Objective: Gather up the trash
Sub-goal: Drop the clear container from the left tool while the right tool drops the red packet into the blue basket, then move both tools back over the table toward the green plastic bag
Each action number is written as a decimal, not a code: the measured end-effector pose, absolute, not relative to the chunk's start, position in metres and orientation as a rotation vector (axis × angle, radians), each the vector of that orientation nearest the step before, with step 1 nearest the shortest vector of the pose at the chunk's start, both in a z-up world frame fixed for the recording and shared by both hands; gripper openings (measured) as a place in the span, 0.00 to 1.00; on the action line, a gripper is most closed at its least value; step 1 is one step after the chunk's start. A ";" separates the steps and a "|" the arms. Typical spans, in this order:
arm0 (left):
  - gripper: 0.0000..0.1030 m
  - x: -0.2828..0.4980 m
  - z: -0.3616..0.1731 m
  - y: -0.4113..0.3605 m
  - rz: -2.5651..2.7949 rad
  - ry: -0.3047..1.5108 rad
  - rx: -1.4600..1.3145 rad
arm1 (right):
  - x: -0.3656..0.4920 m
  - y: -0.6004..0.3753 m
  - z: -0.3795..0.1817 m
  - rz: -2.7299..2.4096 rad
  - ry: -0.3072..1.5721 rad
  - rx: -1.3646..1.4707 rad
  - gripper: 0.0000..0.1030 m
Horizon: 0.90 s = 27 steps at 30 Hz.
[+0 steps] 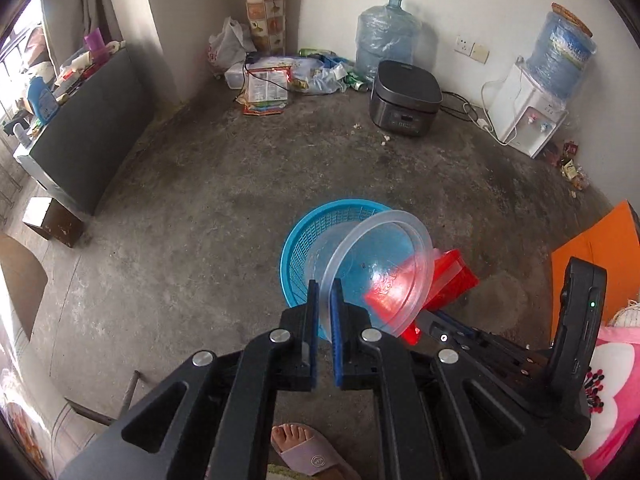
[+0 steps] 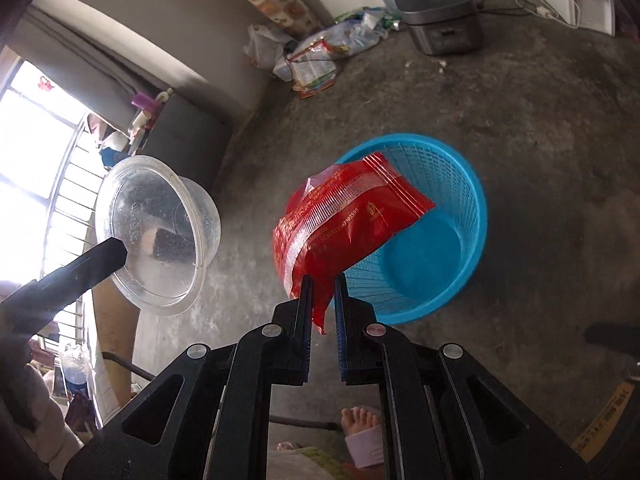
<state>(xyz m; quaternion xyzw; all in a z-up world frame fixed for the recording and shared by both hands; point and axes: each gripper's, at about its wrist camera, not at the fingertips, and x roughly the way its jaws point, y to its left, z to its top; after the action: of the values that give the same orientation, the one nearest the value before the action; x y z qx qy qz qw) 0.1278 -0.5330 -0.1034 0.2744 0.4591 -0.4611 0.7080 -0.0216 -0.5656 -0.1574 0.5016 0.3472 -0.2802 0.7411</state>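
Left gripper [image 1: 325,294] clamped on the rim of a clear plastic bowl [image 1: 376,268], bowl tilted on edge and held in the air over the near rim of the blue basket [image 1: 304,240]; from the right wrist view the same bowl [image 2: 160,232] hangs well left of the basket, mouth facing the camera, with open floor between them. Right gripper [image 2: 323,292] pinched on the lower corner of a red snack wrapper [image 2: 340,220]; wrapper fans up and right, its top corner overlapping the basket [image 2: 452,240] opening, rest hanging over the near-left rim. In the left view the wrapper [image 1: 452,276] shows partly through the bowl wall, just right of the basket. Basket interior looks bare apart from what hangs over it. Basket stands on a bare concrete floor [image 1: 200,240], wide free space all around it. Left edge: dark cabinet [image 1: 92,136] with clutter on top, small box beside it. Back wall: pile of bags and packaging [image 1: 280,76] in the corner, water jug [image 1: 386,32], grey rice cooker [image 1: 406,98], then a water dispenser [image 1: 528,116] with cable running along the wall. A few small wrappers [image 1: 572,164] on the floor near the dispenser. Sandalled foot [image 1: 304,448] at the bottom edge.
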 end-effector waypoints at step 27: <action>0.62 0.120 0.006 -0.444 -1.099 0.885 0.311 | -0.024 -0.529 -0.061 -0.664 0.545 0.813 0.60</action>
<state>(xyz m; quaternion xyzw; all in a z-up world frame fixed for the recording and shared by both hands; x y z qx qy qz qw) 0.1203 -0.4442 0.0057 0.1423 0.4050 -0.5028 0.7503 -0.0236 -0.5287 -0.0608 0.3833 0.2568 -0.3130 0.8302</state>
